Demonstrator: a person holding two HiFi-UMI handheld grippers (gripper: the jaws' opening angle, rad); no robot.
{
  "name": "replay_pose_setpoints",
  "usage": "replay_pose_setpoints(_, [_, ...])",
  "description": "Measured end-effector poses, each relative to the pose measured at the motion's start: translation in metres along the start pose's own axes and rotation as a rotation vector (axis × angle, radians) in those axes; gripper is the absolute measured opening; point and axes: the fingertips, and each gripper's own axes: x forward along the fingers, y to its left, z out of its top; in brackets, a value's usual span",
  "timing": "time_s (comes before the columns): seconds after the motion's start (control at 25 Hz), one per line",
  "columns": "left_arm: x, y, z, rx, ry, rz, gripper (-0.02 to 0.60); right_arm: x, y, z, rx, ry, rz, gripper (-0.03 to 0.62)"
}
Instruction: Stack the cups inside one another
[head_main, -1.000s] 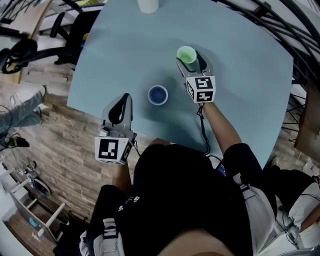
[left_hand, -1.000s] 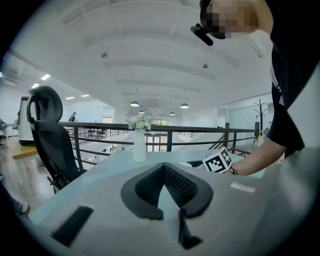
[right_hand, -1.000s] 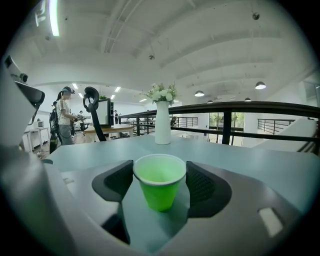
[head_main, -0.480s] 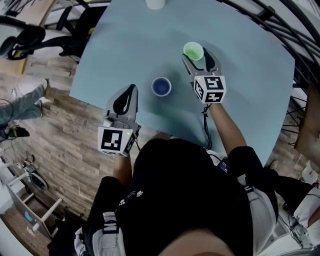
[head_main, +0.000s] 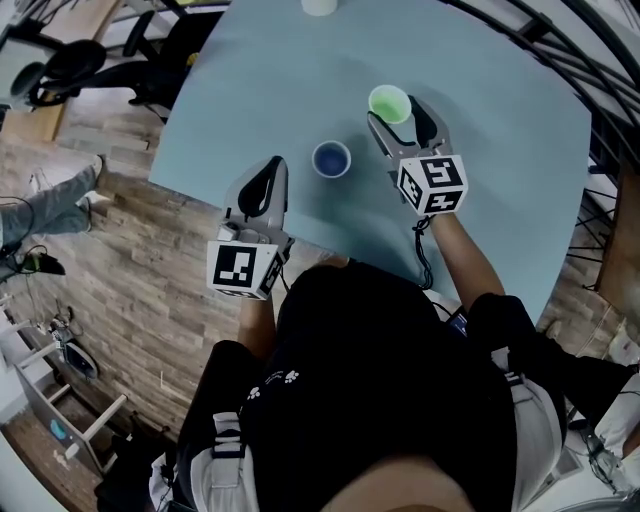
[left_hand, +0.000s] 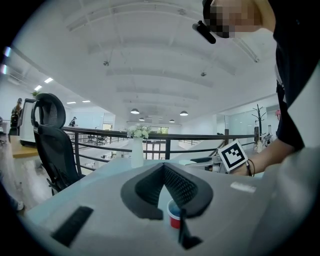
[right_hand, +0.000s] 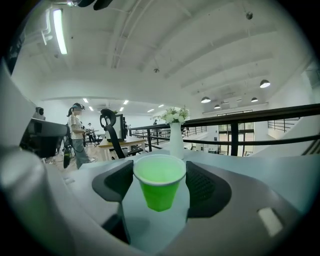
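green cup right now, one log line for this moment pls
right gripper: shut on green cup | left gripper: shut, empty | blue cup: on table, apart from green cup | stacking: not yet done

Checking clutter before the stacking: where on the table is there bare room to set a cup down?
The table is bare between the vase and the cups, and again right of the right gripper holding the green cup. It is crowded near the front edge: the blue cup sits between that gripper and the left gripper.
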Motion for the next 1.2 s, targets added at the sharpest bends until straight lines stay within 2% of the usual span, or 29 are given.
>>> replay_pose_setpoints(0.44, [-0.009, 0.004, 0.007, -0.002, -0.042, 0.025, -0.012, -0.012, 0.059, 0.007, 0.008, -0.001, 0.124, 0.342])
replay_pose_setpoints(0.8, [-0.021, 0.019, 0.006, -0.004, -0.057, 0.05, -0.012, -0.012, 0.108, -0.006, -0.018, 0.025, 0.225, 0.342])
replay_pose_setpoints(1.2, [-0.033, 0.028, 0.003, -0.013, -0.05, 0.067, -0.012, -0.01, 0.131, -0.028, -0.035, 0.077, 0.26, 0.342])
